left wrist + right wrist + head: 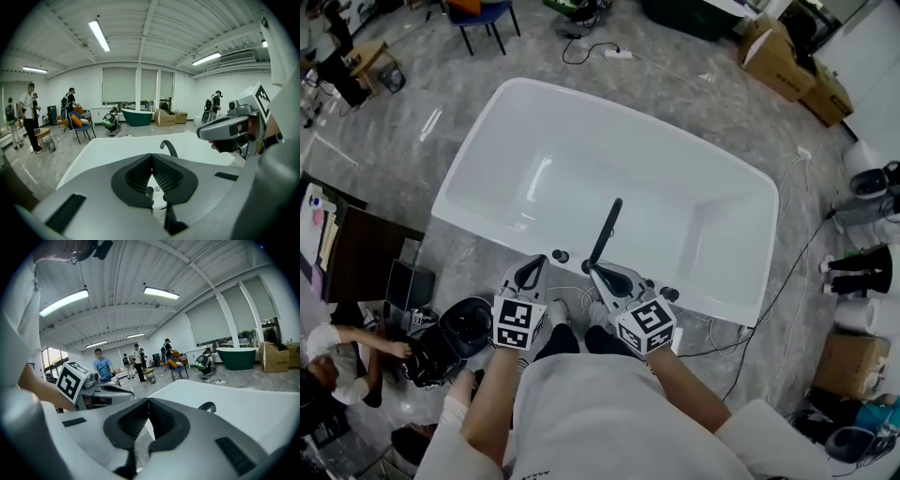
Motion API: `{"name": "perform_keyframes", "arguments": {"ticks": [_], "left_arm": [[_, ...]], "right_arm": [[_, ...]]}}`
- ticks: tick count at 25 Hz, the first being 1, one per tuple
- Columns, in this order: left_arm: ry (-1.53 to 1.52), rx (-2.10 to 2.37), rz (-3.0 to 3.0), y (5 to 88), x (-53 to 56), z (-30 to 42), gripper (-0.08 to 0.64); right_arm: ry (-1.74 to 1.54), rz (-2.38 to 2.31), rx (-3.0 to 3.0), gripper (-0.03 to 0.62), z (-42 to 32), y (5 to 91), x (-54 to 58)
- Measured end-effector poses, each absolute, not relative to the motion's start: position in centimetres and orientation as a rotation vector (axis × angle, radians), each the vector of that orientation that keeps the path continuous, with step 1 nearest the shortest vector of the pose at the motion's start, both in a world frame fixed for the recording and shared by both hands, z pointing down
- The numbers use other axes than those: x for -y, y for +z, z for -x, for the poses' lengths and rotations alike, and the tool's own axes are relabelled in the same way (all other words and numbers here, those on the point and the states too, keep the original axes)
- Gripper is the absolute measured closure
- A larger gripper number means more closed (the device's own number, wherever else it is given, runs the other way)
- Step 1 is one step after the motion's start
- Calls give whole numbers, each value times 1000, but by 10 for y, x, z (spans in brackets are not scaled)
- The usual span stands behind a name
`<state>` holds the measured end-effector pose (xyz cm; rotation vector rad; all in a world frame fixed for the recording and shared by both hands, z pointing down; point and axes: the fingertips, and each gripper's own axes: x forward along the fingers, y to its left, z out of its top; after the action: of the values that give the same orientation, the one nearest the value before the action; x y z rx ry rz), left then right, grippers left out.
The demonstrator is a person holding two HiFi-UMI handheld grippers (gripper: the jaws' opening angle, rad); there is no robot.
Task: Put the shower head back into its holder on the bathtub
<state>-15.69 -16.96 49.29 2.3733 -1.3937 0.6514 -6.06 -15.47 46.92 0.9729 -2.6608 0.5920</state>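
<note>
The white bathtub [534, 122] lies in front of me, and a black curved spout [605, 230] stands on its near rim. The spout also shows in the left gripper view [168, 146] and the right gripper view [207, 406]. Small black knobs [560, 255] sit on the rim beside it. I cannot pick out the shower head or its holder for certain. My left gripper [532, 265] hangs above the near rim, left of the spout, shut with nothing in it [151, 155]. Just right of the spout's base, my right gripper [593, 269] is likewise shut and empty [148, 400].
Cardboard boxes [787, 61] stand beyond the tub at the far right, with a chair [483, 14] and a power strip with its cable [614, 53] behind it. A person [337, 352] crouches at the lower left by black gear [455, 333]. Several people stand in the room [29, 117].
</note>
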Motion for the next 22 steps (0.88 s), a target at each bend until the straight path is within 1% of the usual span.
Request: {"name": "perform_keyframes", "arguments": {"ticks": [11, 22], "left_arm": [[561, 1416, -2464, 435, 158, 153, 551], [522, 1455, -2463, 422, 164, 163, 551]], "right_arm": [[518, -1023, 2735, 577, 43, 418, 153], [515, -1027, 2750, 577, 42, 411, 158]]}}
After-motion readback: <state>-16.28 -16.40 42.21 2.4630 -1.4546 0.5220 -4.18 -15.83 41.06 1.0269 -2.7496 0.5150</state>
